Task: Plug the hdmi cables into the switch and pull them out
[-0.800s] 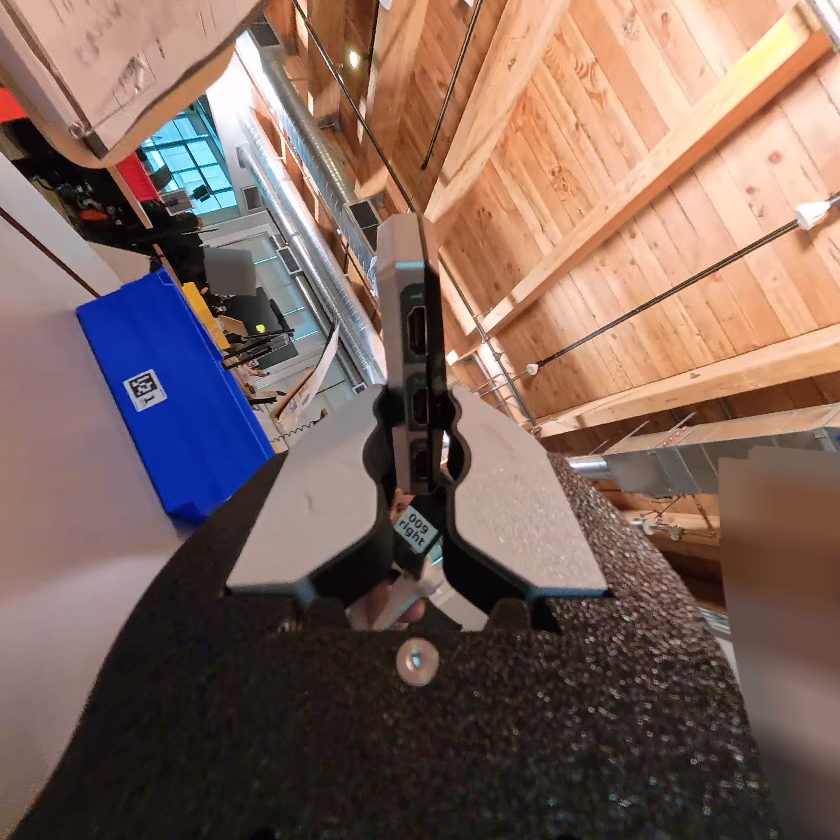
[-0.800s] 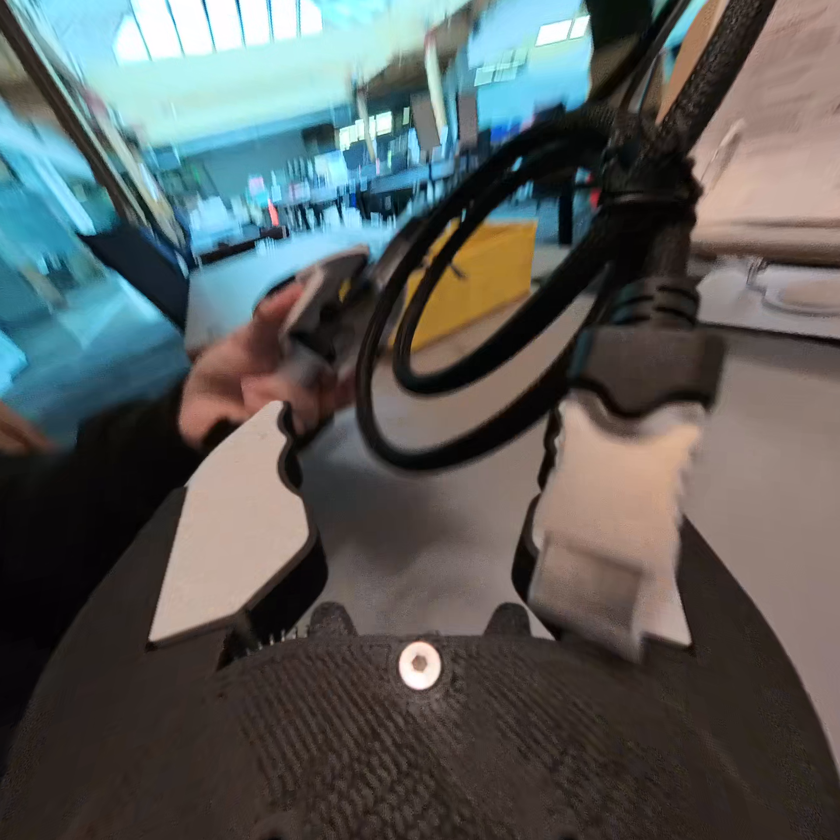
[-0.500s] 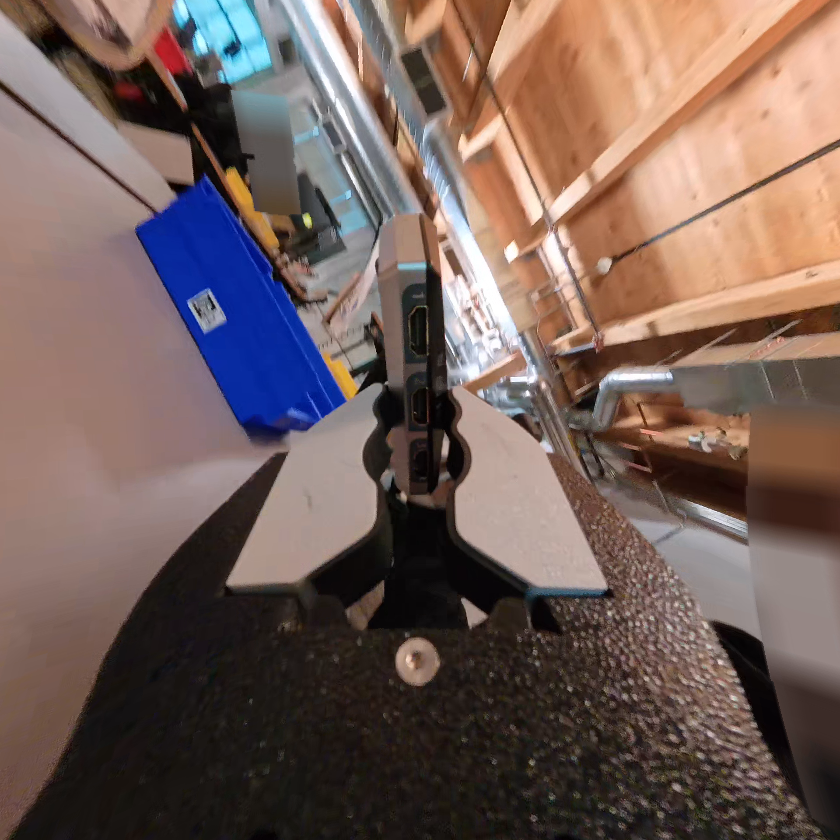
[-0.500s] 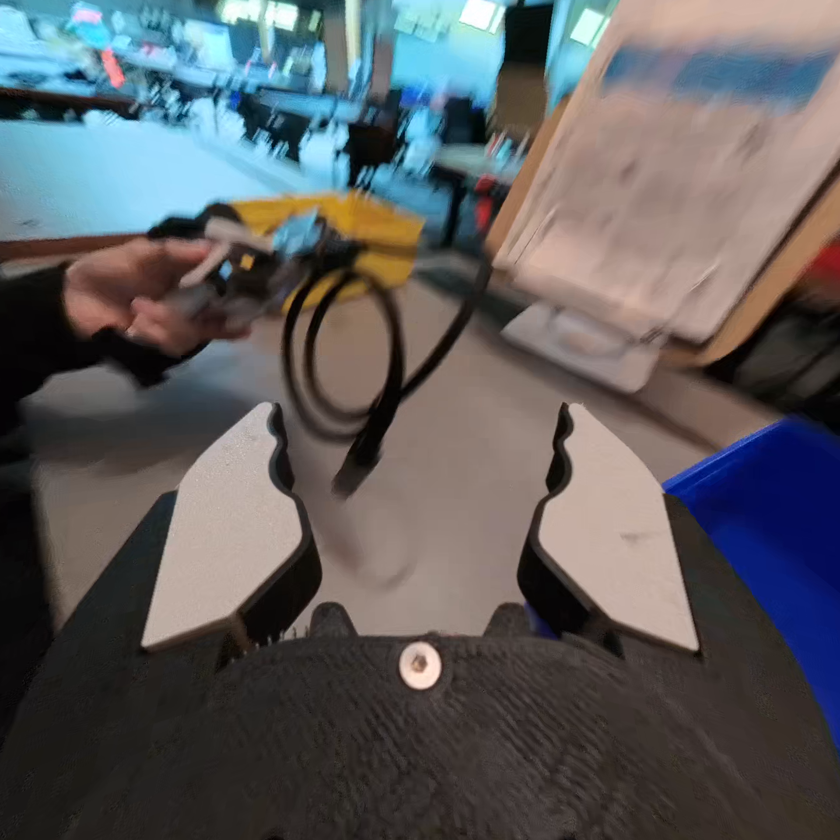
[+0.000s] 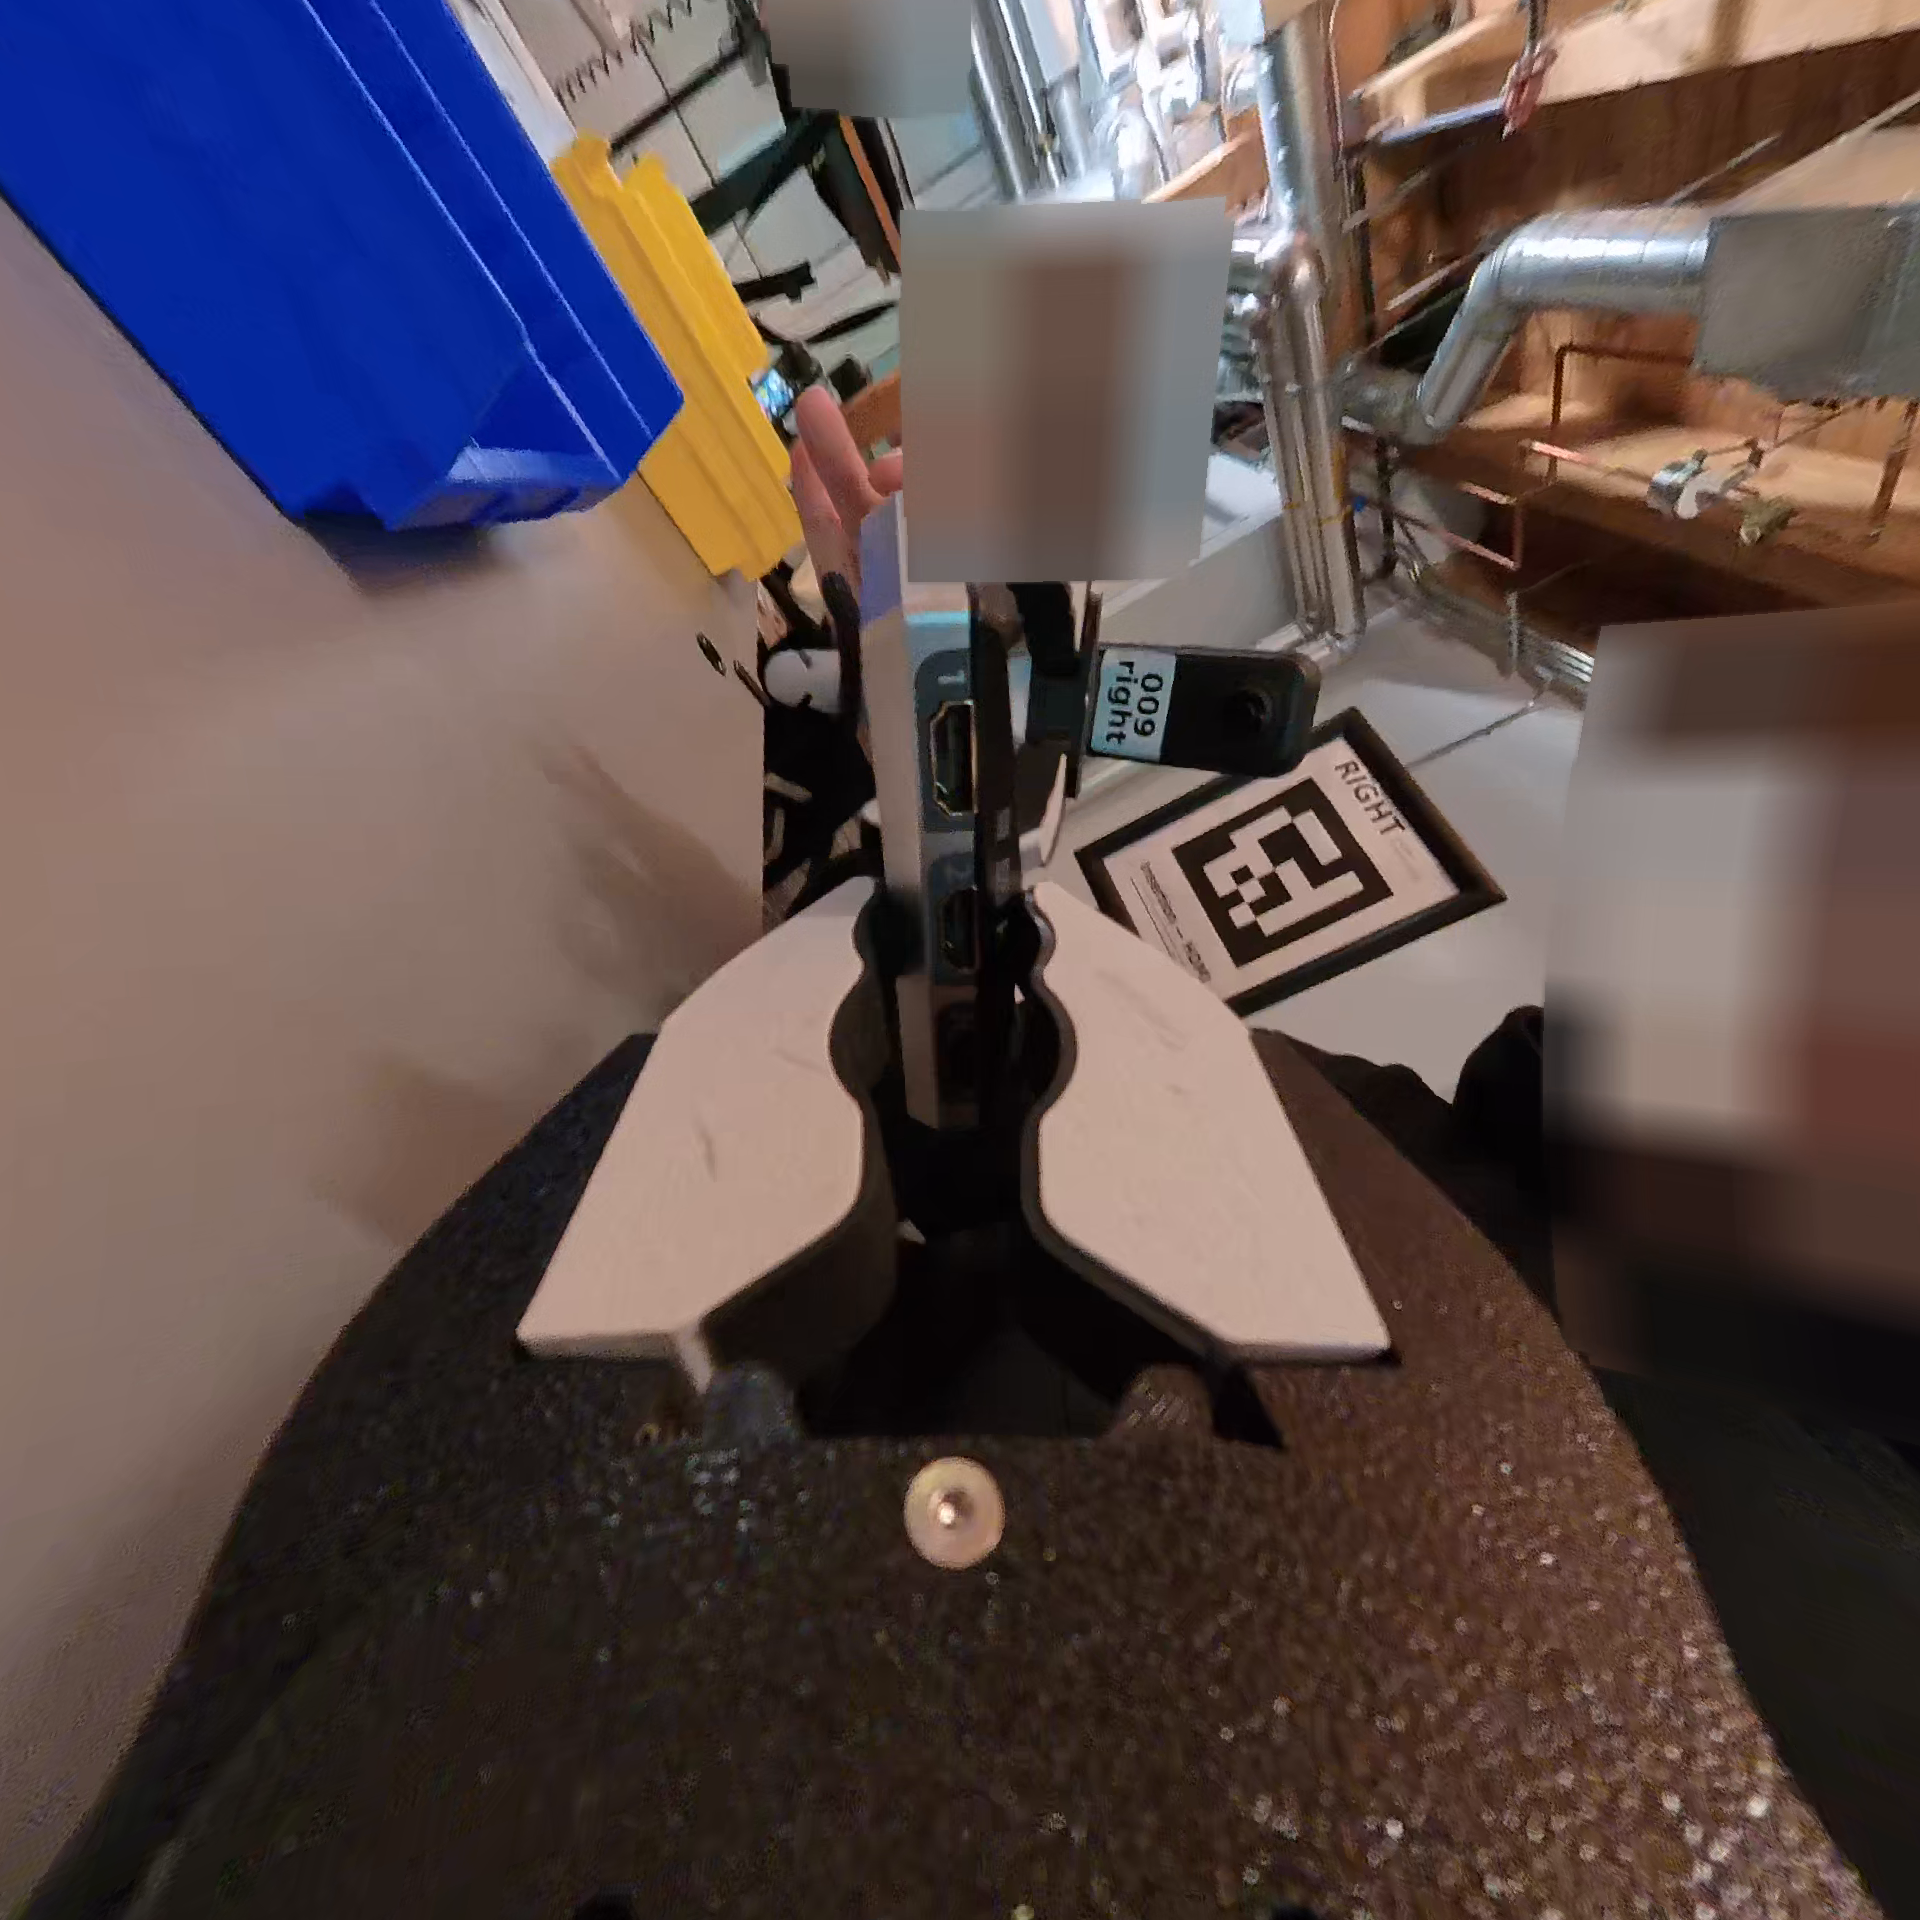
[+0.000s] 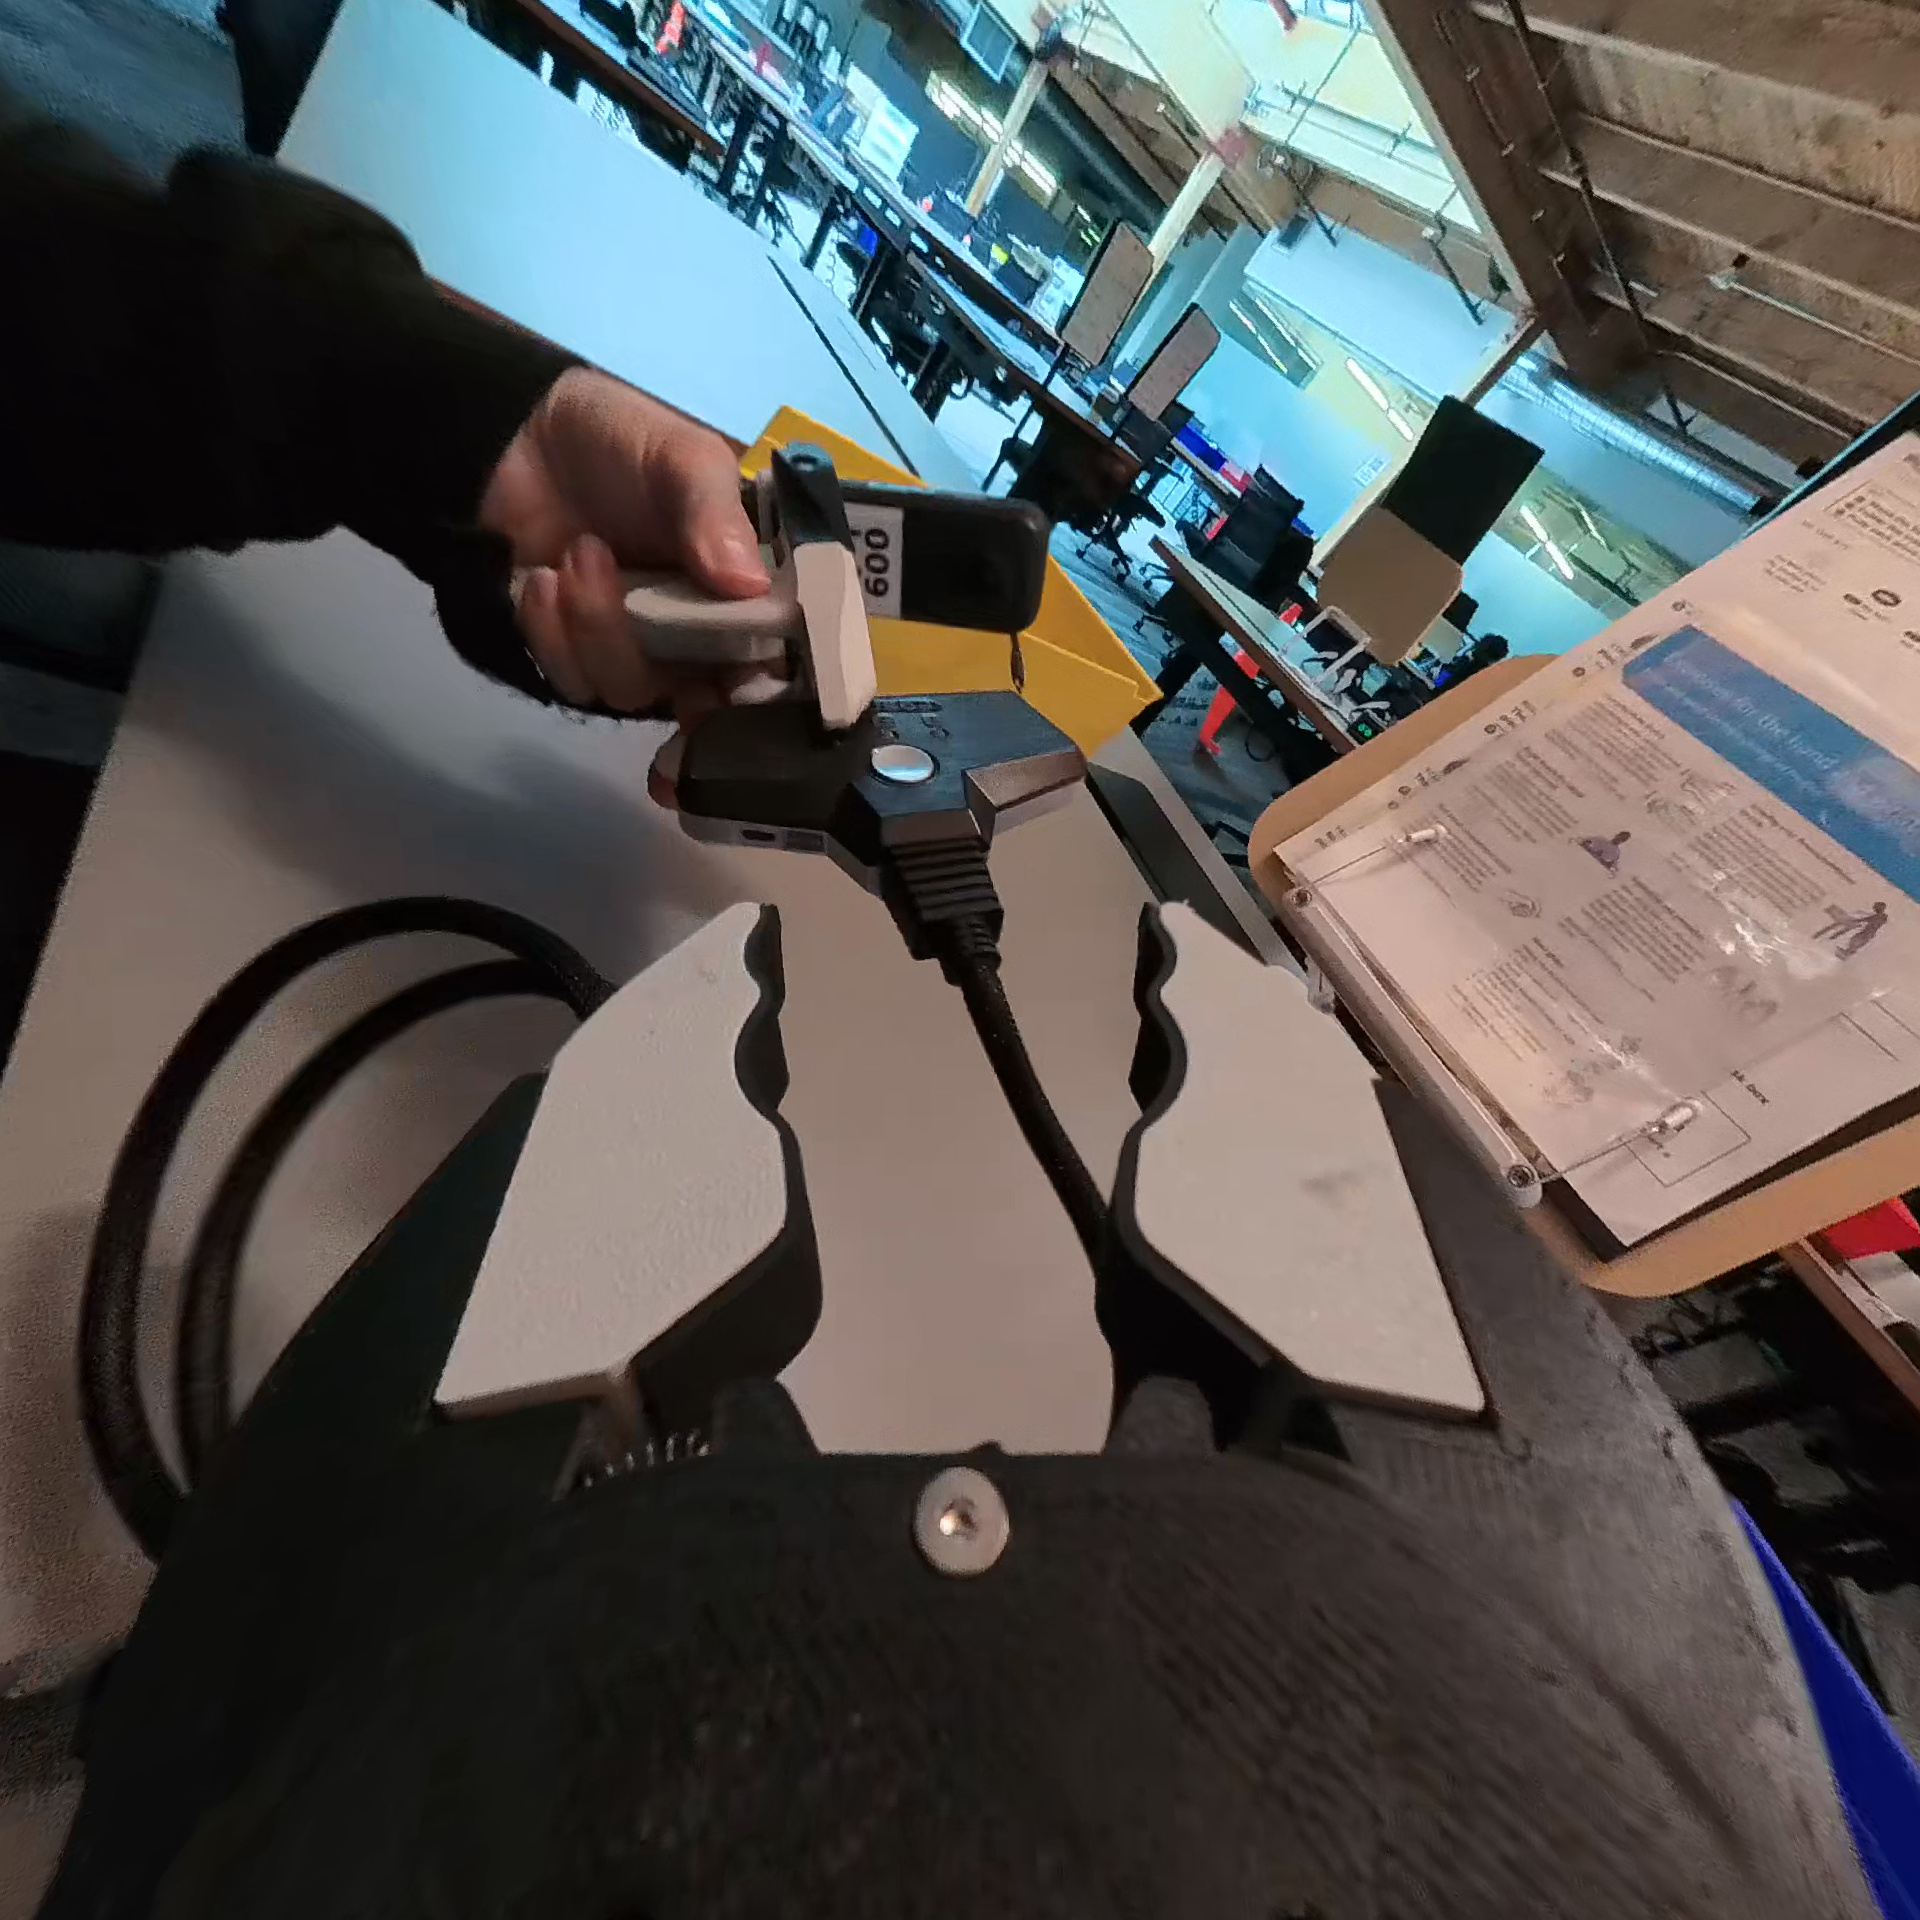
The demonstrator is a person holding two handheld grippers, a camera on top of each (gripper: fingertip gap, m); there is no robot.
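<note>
My left gripper is shut on the grey HDMI switch, held edge-on with its ports facing the camera; the two upper ports show empty. In the right wrist view a hand holds that left gripper with the switch above the table. A black braided cable leaves the switch's near end, runs down between my right fingers close to the right one, and loops at the left. My right gripper is open and grips nothing.
A blue bin and a yellow bin stand on the grey table. A framed marker card lies beyond the switch. A board with printed sheets stands at the right. The right gripper's camera shows behind the switch.
The cable plug that lay against my right finger has come free. My right gripper has swung to face the switch. My left gripper has tilted down from the ceiling toward the table, still holding the switch.
</note>
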